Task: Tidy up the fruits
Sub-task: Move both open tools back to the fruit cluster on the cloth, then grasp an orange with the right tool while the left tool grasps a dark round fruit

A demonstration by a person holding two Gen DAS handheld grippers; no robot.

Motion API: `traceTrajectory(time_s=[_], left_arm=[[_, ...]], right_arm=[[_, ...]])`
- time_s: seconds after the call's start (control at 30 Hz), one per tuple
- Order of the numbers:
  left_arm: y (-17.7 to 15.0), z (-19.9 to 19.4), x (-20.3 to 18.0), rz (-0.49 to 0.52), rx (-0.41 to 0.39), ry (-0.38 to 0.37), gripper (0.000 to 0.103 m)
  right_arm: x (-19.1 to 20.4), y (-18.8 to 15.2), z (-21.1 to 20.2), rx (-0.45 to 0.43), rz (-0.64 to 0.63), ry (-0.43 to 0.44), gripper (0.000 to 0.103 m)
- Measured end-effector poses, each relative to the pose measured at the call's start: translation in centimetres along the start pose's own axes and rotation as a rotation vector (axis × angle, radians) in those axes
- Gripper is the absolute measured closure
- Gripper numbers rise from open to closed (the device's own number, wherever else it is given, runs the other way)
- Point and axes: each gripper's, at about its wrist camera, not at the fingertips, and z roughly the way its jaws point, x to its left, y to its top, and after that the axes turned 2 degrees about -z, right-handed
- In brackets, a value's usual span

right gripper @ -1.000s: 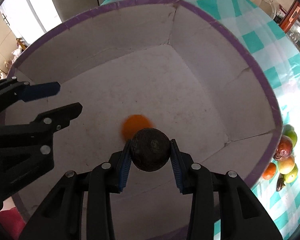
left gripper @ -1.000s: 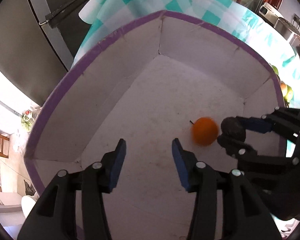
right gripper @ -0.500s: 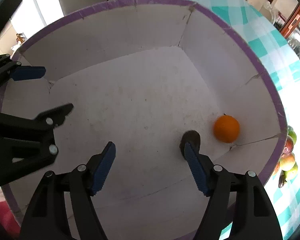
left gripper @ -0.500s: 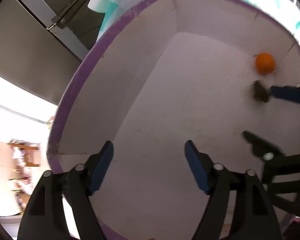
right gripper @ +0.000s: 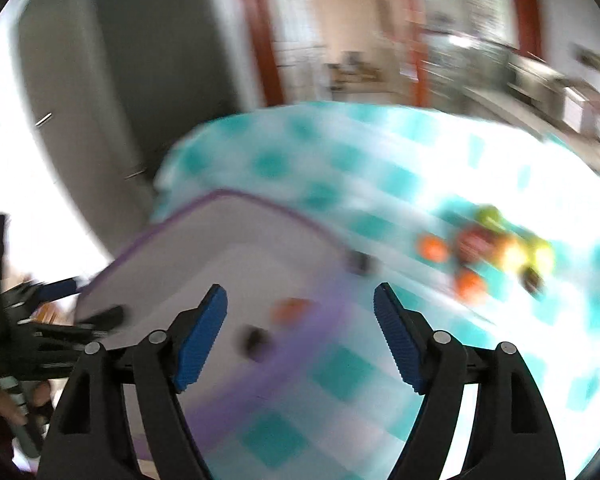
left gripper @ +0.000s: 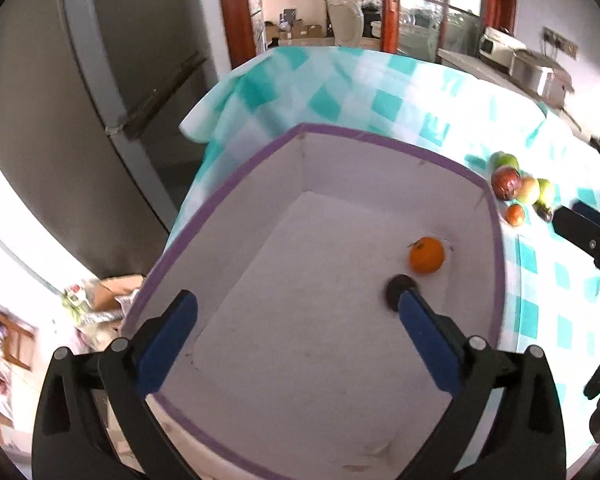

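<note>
On checked tablecloth (left gripper: 412, 92): purple-rimmed box (left gripper: 496, 240) | fridge (left gripper: 40, 120) behind | both jaws apart, empty

A home kitchen: fridge (left gripper: 60, 128), checked tablecloth (left gripper: 380, 92) (appliances behind).

Checked teal-and-white tablecloth (left gripper: 400, 92) spreads ahead of the fingers, draped off the table's far left corner. Grey refrigerator (left gripper: 60, 128) stands off to the left. Red-brown door frame (left gripper: 236, 12) straight ahead beyond the table. Metal appliances (left gripper: 540, 74) on a counter, far right. Cardboard clutter (left gripper: 112, 292) on the floor, lower left.
</note>
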Motion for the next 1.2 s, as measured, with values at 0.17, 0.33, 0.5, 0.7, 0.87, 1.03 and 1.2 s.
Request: traceTrajectory(time_s=[0.17, 0.33, 0.5, 0.7, 0.87, 1.03, 1.2], left_arm=[[1.0, 0.8, -6.2, 0.090, -0.015, -0.073, 0.002], [3.4, 2.8, -9.9, 0.113, 0.000, -0.131, 0.002], [7.0, 5.1, -14.7, 0.137, -0.001, -0.172, 0.002], [9.0, 6.1, -21.7, 0.255, -0.070, -0.178, 0.002], [10.6, 8.8, -24.8, 0.301, -0.041, -0.162, 0.002], [10.5, 11.1, -28.5, 0.371, -0.029, -0.165, 0.002], [9.4, 15.6, -31.6, 0.421, 0.046, -0.118, 0.002]], right_arm=[[-9.9, -3.4, 0.6, 0.103, 0.235, -0.186, 0.029], [-13.0, -3.3, 5.6, 0.190, 0.213, -0.240, 0.030], [-15.9, -1.6, 12.6, 0.216, 0.147, -0.211, 0.030], [-18.8, -0.8, 19.0, 0.232, 0.071, -0.189, 0.046], [-18.9, -2.0, 20.4, 0.225, -0.009, -0.159, 0.055], [-20.1, -2.3, 19.0, 0.183, -0.004, -0.116, 0.063], [-24.8, -4.1, 14.8, 0.143, 0.144, -0.167, 0.063]])
